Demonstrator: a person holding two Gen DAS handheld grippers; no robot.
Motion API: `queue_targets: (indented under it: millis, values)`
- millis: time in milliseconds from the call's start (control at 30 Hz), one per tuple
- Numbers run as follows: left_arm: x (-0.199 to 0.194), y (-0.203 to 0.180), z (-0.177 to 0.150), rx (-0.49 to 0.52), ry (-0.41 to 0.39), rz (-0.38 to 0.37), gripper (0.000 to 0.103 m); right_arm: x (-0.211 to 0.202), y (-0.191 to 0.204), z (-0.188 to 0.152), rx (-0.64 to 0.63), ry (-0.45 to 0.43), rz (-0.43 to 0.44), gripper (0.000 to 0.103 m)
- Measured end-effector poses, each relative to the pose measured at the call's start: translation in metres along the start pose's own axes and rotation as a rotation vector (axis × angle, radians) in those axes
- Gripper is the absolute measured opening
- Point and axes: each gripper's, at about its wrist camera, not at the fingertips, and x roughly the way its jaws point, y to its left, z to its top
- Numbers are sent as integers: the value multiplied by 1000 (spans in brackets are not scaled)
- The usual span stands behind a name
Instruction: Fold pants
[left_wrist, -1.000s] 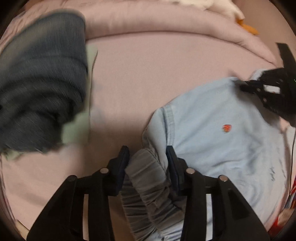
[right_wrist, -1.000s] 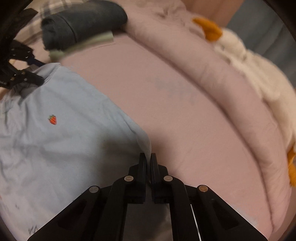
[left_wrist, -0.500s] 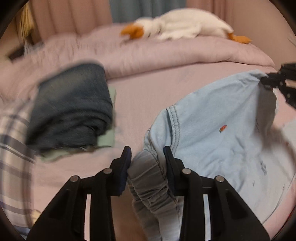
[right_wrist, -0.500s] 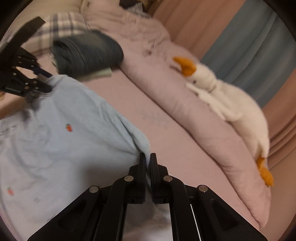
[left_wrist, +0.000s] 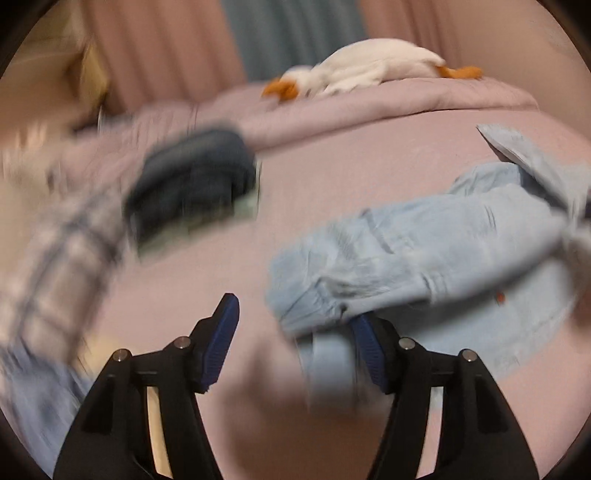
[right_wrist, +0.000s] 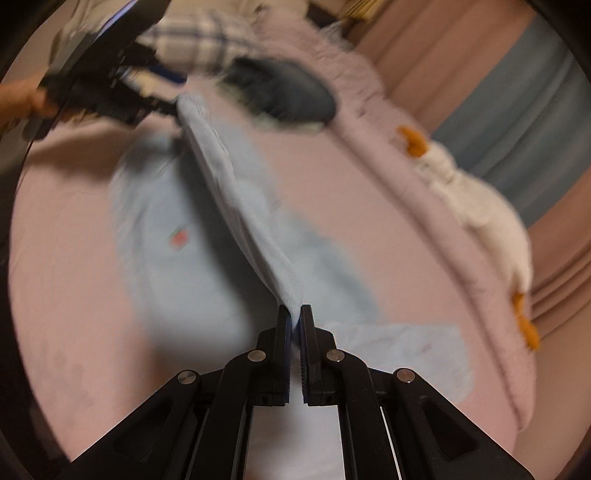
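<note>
while both views are smeared by motion blur, here is what you can read from them:
left gripper (left_wrist: 295, 332): your 2 fingers are spread wide; the waistband end of the light blue pants (left_wrist: 424, 258) lies against the inner face of the right-hand blue pad (left_wrist: 369, 350), and the left-hand pad is bare.
right gripper (right_wrist: 294, 321): your fingers are pressed together on a thin edge of the pants (right_wrist: 243, 206), pinching the fabric at the tips.
pants: lifted into a taut ridge running from your right gripper toward your left gripper (right_wrist: 162, 99), with the rest draped down onto the pink bed sheet (left_wrist: 332, 173); a small red mark (right_wrist: 179, 238) shows on the fabric.
folded dark jeans (left_wrist: 192, 177): on the bed beyond the pants, well apart from them.
plaid cloth (left_wrist: 62, 258): beside the jeans, heavily blurred.
plush goose (left_wrist: 369, 70): lying on the rolled pink duvet (left_wrist: 406, 99) at the far side.
curtains (right_wrist: 517, 110): pink and grey-blue behind the bed.
</note>
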Motion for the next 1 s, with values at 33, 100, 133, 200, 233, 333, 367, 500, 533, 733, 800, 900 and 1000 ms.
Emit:
queue_targets:
  millis: [33,100,133,200,233,333,367,500,533,733,800,900,1000]
  values:
    - [0,9,-10,-75,30,-36,63,5,11,-6,-11,13,6,4]
    - [-4,23,-26,-212,61,-105,62,20,31,-13,-41,47,15,4]
    - [-7,27,-32,-258,68,-126,60,25,38,-16,-63,56,4,4]
    - [-8,37,-43,-402,78,-216,59,36,48,-19,-94,75,-21,4]
    - [-8,40,-46,-464,85,-262,59,37,48,-20,-88,75,-25,4]
    - [-2,43,-49,-668,82,-444,59,37,42,-20,-42,67,-18,4]
    - [-1,41,-49,-716,79,-488,59,35,40,-19,-20,62,-14,4]
    - [15,31,-39,-879,84,-664,59,20,22,-17,122,18,17,4]
    - [16,24,-34,-877,102,-656,60,14,23,-19,152,8,25,4]
    - [34,12,-21,-960,147,-548,56,6,15,-14,185,-29,36,4]
    - [31,13,-20,-1006,109,-540,31,5,17,-14,181,-33,28,4]
    - [18,12,-19,-992,71,-532,20,0,15,-17,203,-46,30,4]
    - [4,3,-27,-966,24,-516,20,-4,14,-23,219,-47,45,4]
